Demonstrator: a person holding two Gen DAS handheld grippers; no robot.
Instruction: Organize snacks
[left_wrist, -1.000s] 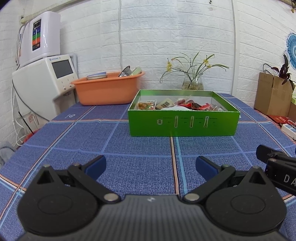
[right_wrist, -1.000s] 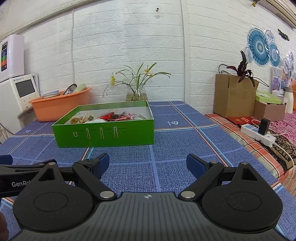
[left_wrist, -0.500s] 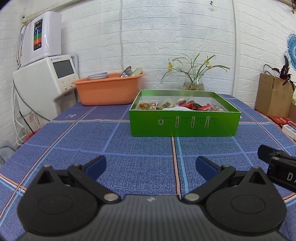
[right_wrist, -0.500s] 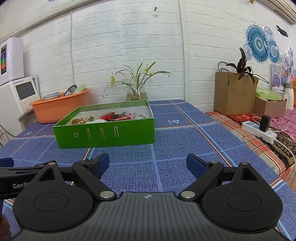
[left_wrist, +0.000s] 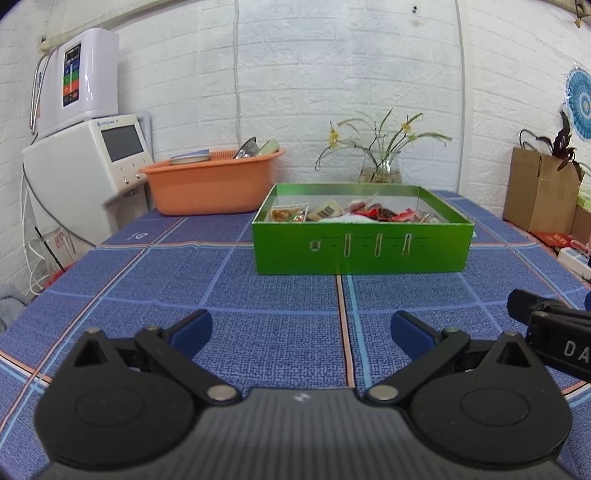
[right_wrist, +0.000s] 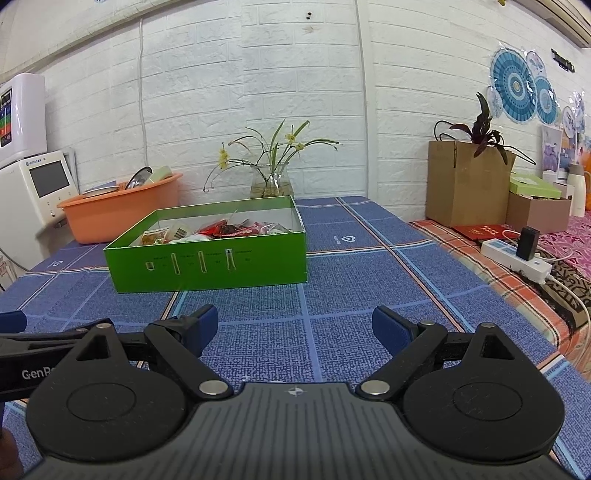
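Observation:
A green box (left_wrist: 362, 251) (right_wrist: 207, 264) stands on the blue checked tablecloth, holding several snack packets (left_wrist: 354, 213) (right_wrist: 221, 230) in red, yellow and white wrappers. My left gripper (left_wrist: 301, 326) hovers low over the cloth well short of the box, open, nothing between its blue-padded fingers. My right gripper (right_wrist: 294, 325) is also open and empty, short of the box and to its right. Each gripper shows at the edge of the other's view.
An orange basin (left_wrist: 212, 184) with dishes sits behind the box on the left, beside a white appliance (left_wrist: 85, 173). A glass vase of flowers (left_wrist: 380, 170) stands at the wall. A cardboard box with a plant (right_wrist: 465, 184) and a power strip (right_wrist: 517, 256) lie to the right.
Both grippers have risen slightly and tilted up a little; the box sits a touch lower in the views. Their fingers stay open and nothing on the table has moved.

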